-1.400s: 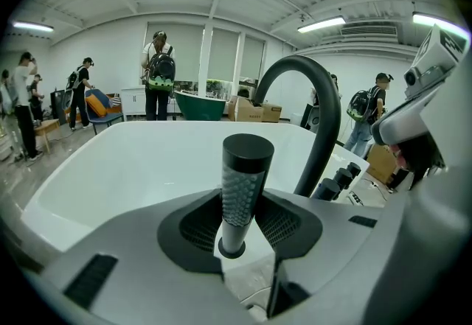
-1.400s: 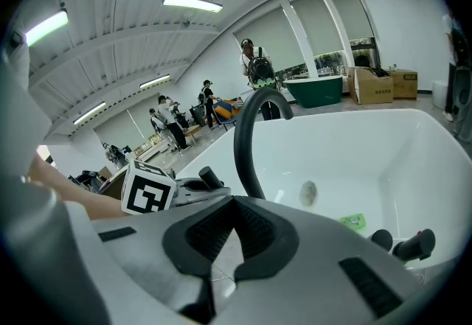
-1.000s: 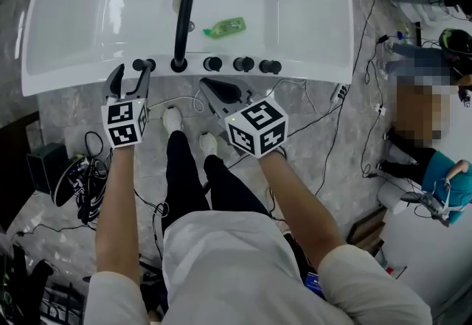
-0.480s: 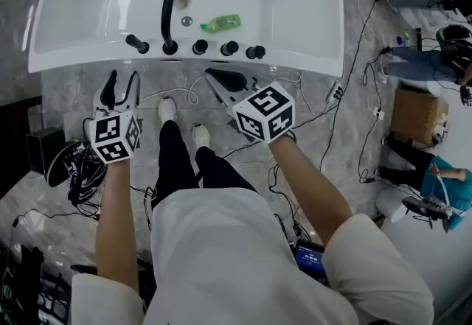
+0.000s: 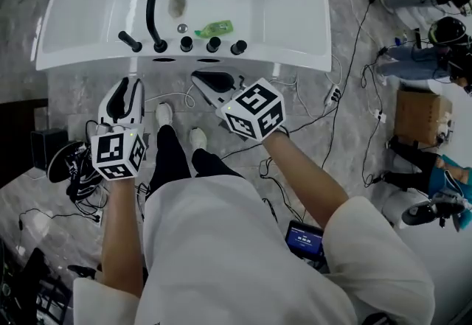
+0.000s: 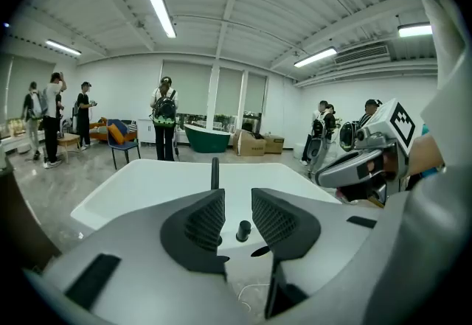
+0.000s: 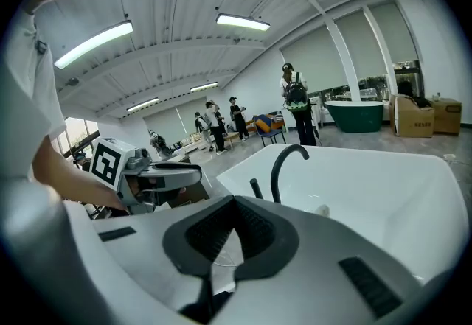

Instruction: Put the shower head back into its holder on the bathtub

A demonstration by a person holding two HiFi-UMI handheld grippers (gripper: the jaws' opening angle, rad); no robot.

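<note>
Slim black shower head (image 5: 129,41) rests slanted on the white bathtub (image 5: 310,58) rim

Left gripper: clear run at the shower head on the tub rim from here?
Probably yes. The left gripper, empty with jaws just closing partway, hangs short of the tub, and nothing stands between it and the shower head. It only needs to move forward.

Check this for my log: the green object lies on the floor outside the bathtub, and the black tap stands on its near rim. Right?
Not quite: the head view shows the green object lying inside the bathtub, not on the floor. The black tap does stand on its near rim.
</note>
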